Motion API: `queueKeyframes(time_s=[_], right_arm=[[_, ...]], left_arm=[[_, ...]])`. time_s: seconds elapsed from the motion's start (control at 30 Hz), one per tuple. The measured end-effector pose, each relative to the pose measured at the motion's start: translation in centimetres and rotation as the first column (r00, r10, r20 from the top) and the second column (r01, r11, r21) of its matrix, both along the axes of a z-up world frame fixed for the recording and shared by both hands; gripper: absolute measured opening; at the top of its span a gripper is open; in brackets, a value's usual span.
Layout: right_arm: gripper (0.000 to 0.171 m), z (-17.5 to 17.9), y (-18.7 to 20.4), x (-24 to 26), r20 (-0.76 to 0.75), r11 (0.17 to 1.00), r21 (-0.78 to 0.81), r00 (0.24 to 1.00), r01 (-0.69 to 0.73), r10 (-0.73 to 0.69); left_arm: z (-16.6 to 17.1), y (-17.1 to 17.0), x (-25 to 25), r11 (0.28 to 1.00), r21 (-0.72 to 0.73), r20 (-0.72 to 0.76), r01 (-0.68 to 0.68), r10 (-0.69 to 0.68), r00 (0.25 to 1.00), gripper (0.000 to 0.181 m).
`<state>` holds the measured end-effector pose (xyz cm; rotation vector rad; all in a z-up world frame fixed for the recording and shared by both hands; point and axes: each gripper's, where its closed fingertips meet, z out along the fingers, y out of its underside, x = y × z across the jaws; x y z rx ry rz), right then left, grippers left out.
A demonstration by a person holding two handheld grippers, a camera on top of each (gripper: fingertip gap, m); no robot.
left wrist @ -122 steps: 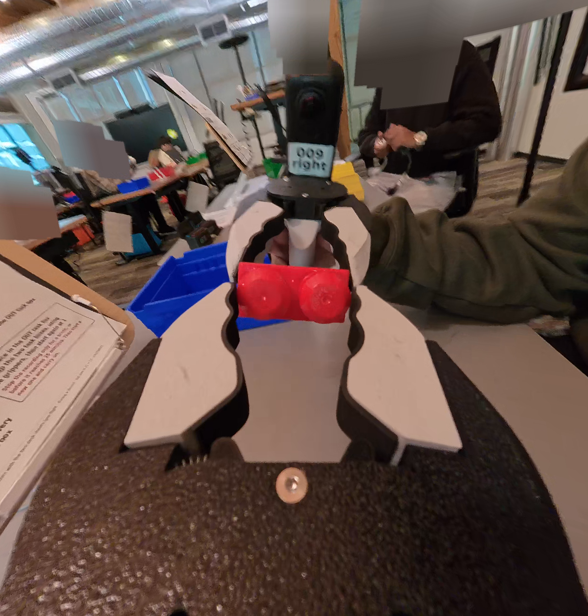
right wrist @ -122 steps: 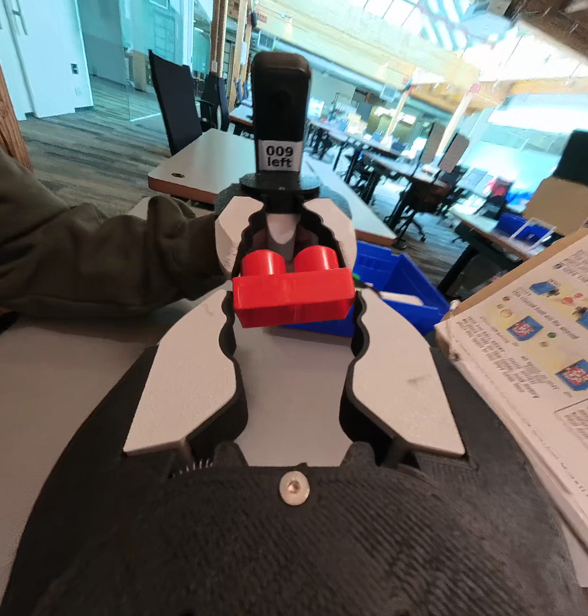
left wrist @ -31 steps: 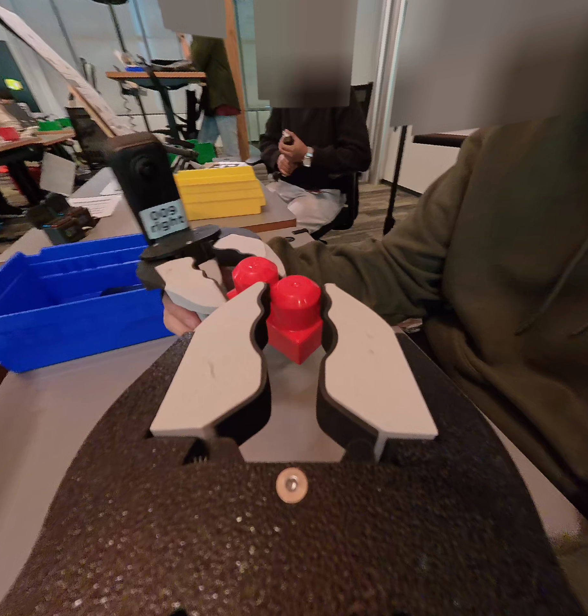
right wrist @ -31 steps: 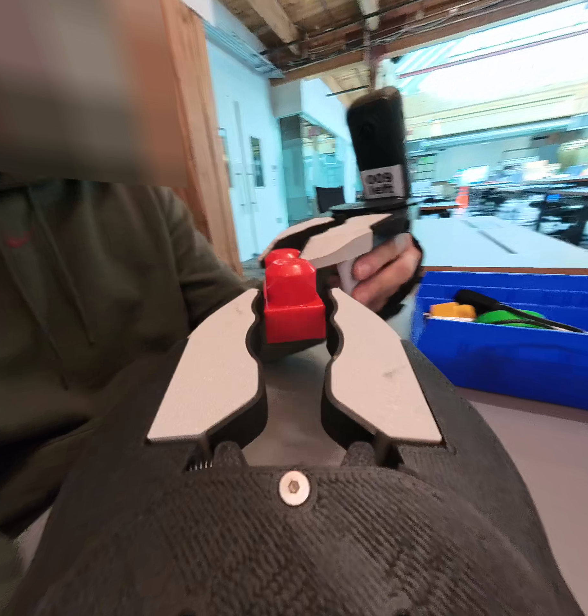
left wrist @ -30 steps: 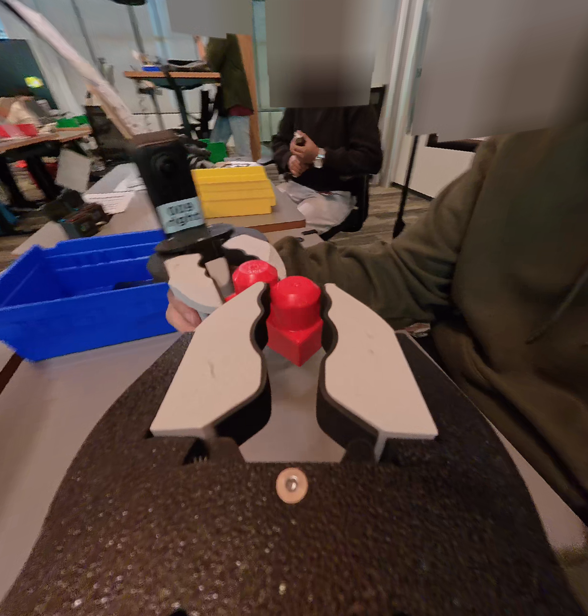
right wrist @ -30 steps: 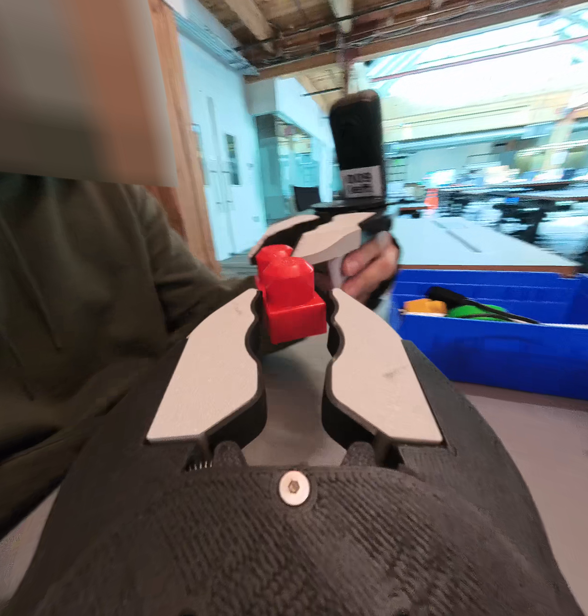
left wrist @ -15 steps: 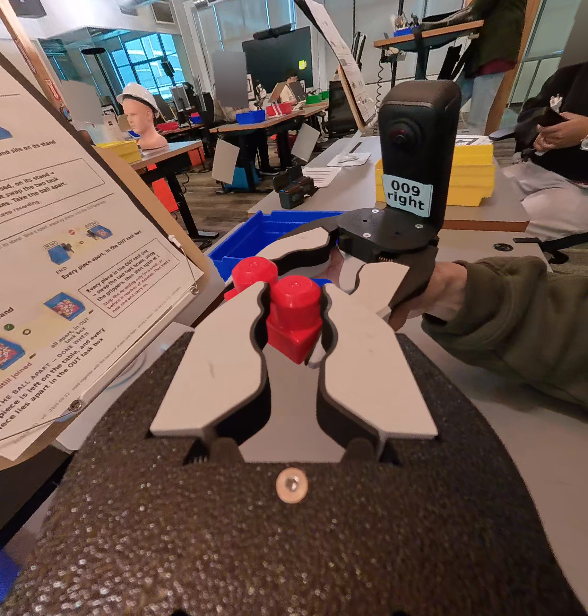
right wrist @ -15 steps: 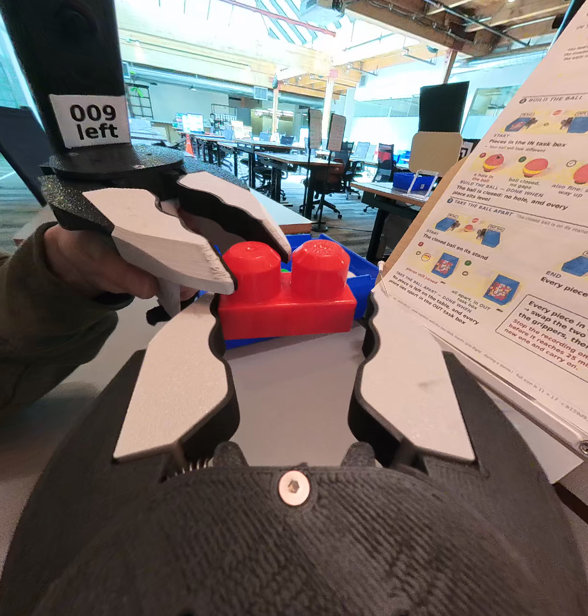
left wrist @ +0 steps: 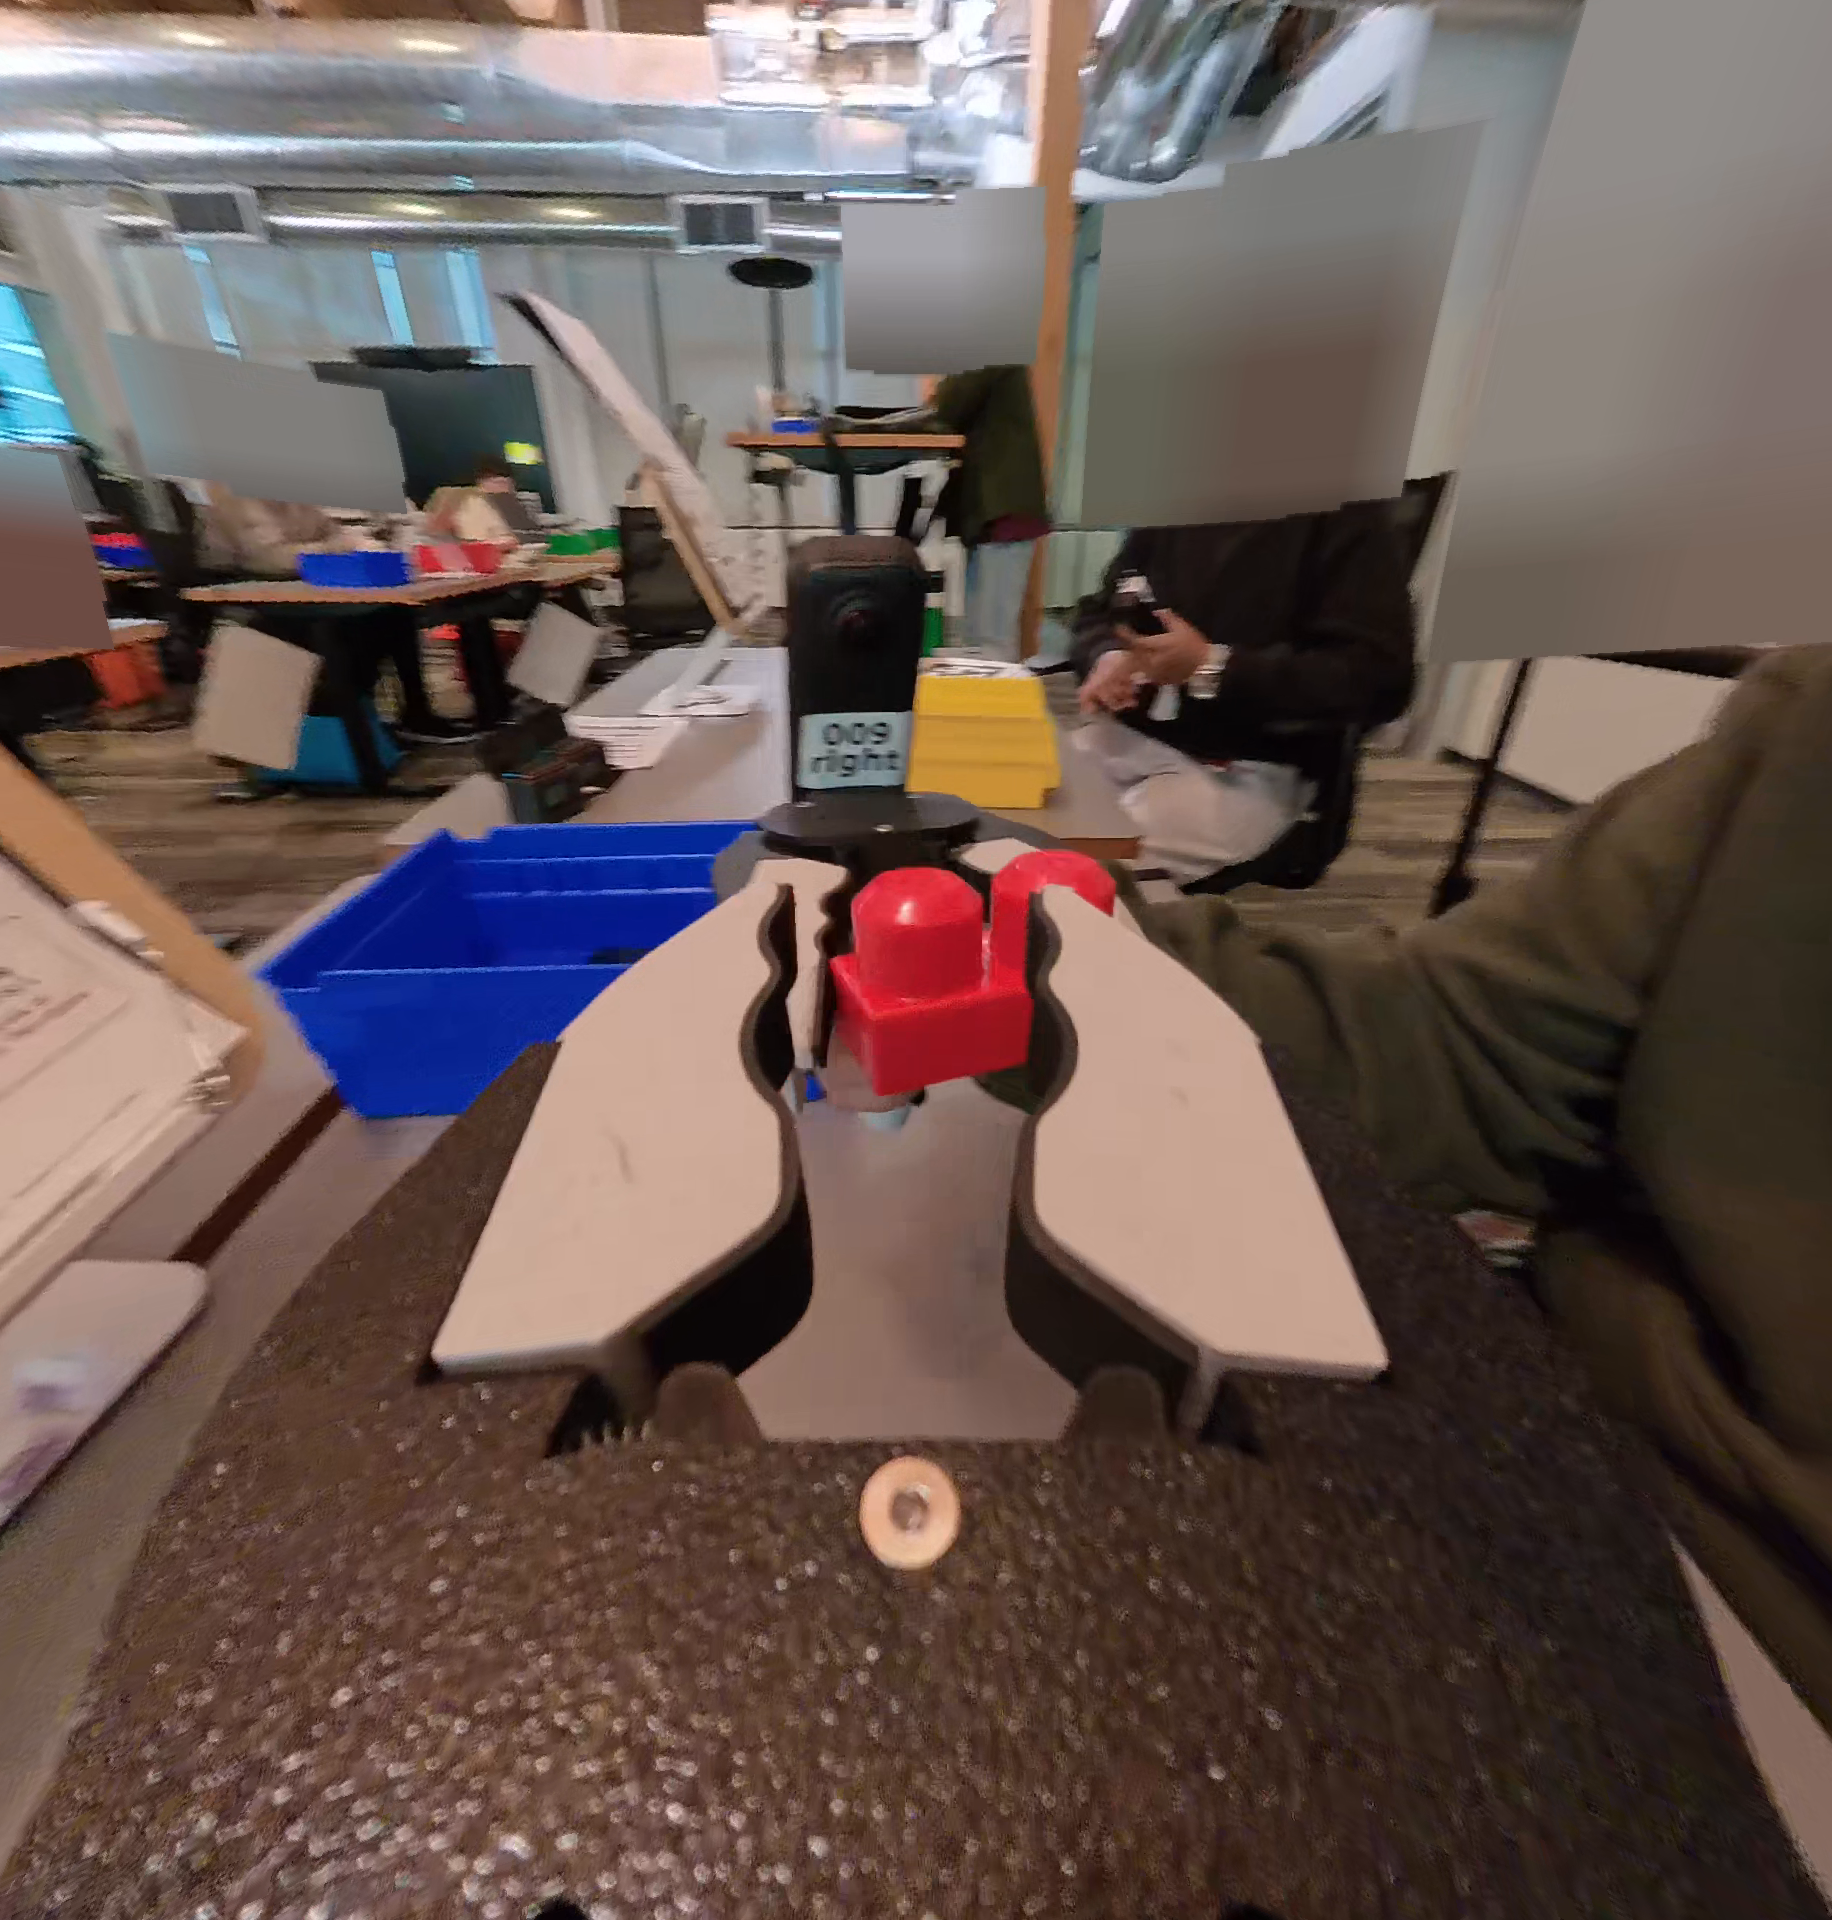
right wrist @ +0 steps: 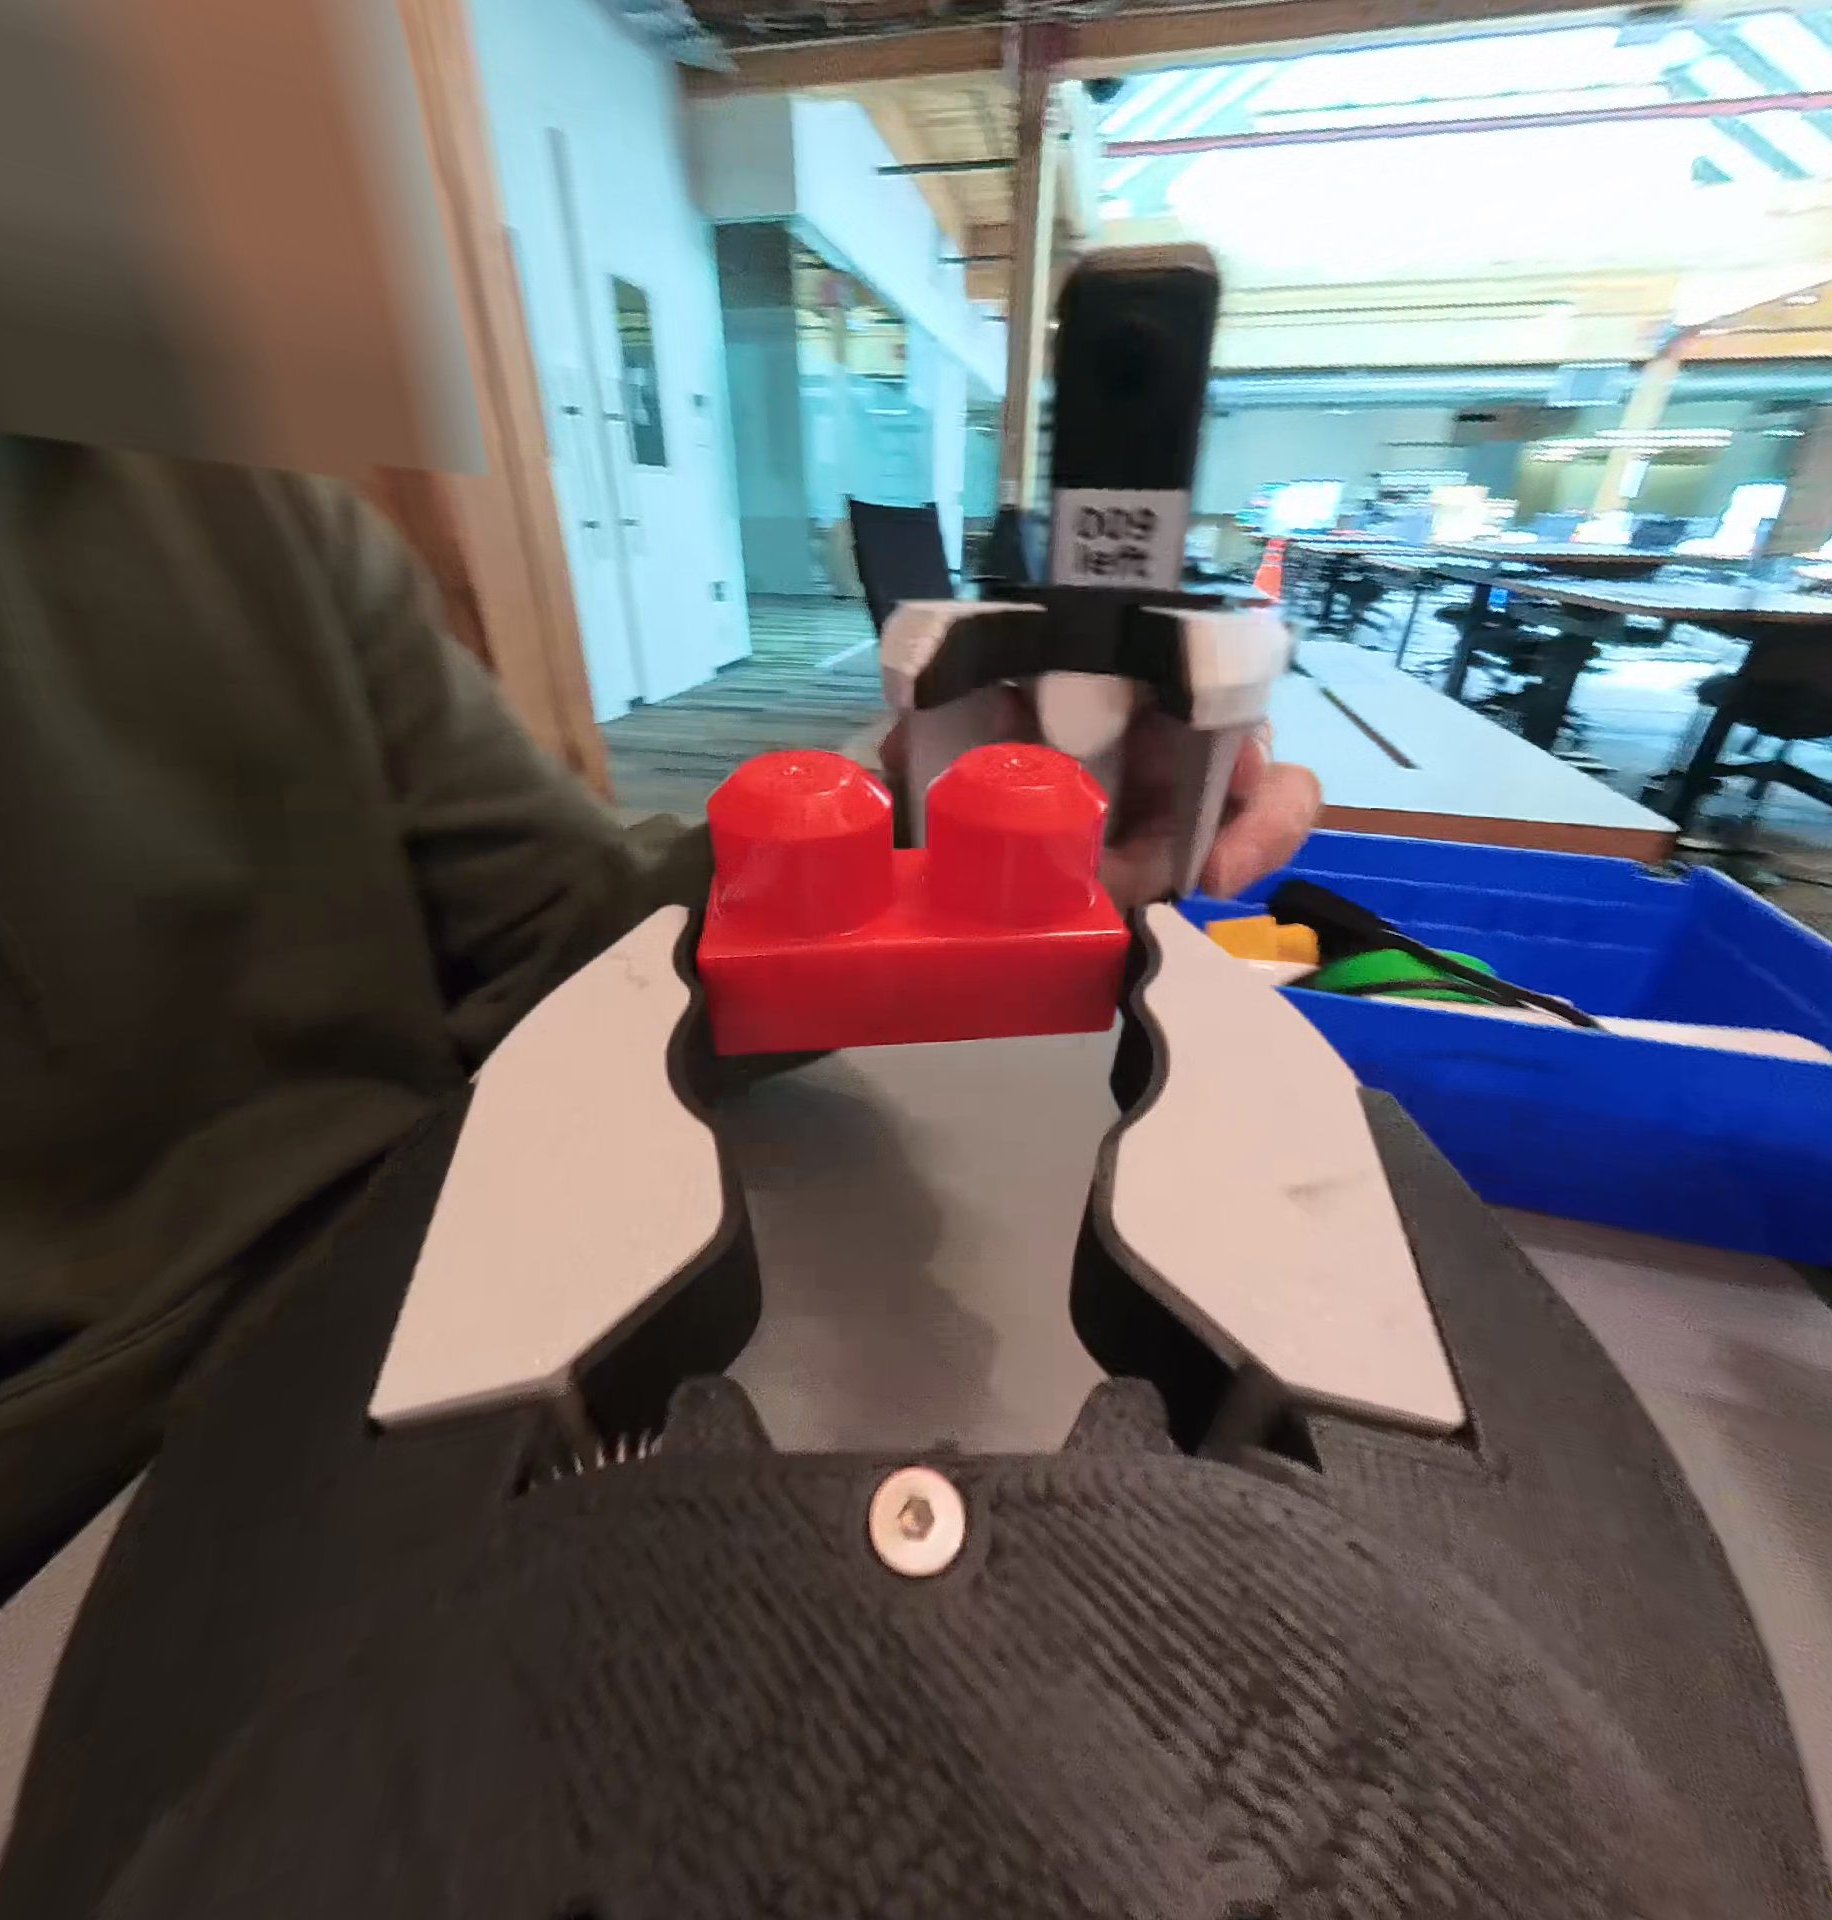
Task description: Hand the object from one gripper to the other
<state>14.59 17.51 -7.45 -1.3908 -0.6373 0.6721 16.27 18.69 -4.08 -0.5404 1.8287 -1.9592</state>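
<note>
Brick (right wrist: 912, 935), red with two round studs, sits between the fingertips of the right gripper (right wrist: 914, 971); both fingers (right wrist: 579, 1174) touch its short ends, so the jaws are clamped on it across its length, studs up. Left gripper (right wrist: 1083, 717) shows beyond it in the right wrist view, held in a hand (right wrist: 1250, 810) and facing the camera, with jaws spread apart and clear of the brick. In the left wrist view the brick (left wrist: 927, 997) lies between the tips of the left gripper (left wrist: 912, 997): a gap shows between its left finger (left wrist: 642, 1143) and the block, while its right finger (left wrist: 1182, 1143) lies against or just beside the far stud; contact there cannot be told. Right gripper (left wrist: 870, 862) faces this camera from behind the brick, mostly hidden by it. Blue bin (right wrist: 1618, 1101) stands on the table (right wrist: 1670, 1382) to the right of the right gripper, holding a yellow piece (right wrist: 1265, 940), a green piece (right wrist: 1390, 977) and a black cable (right wrist: 1411, 951). An olive sleeve (left wrist: 1514, 997) fills the right side of the left wrist view. A board (left wrist: 50, 1039) leans at its left edge
</note>
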Motion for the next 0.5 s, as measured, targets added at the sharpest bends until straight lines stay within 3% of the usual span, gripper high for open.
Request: queueKeyframes(time_s=[0.17,0.3,0.4,0.5], right_arm=[[0.076,-0.8,-0.6,-2.0,-0.011,0.988,-0.068,0.991,-0.137,0.137],[0.076,-1.3,-0.9,-3.0,-0.026,0.973,-0.089,0.977,-0.212,0.21],[0.076,-1.2,-0.4,-2.5,-0.024,0.983,-0.088,0.987,-0.162,0.16],[0.071,-0.2,1.0,0.3,-0.013,0.998,0.013,0.998,0.063,-0.063]], left_arm=[[-1.4,-1.7,-1.5,0.987,0.043,-0.009,0.155,-0.155,0.988,0.042],[-3.0,-2.7,-1.9,0.97,0.113,-0.043,0.216,-0.212,0.976,0.029],[-3.0,-2.2,-1.4,0.973,0.108,-0.071,0.202,-0.196,0.978,0.028],[-2.0,-0.5,0.5,0.996,0.084,-0.043,0.035,-0.031,0.999,0.028]])
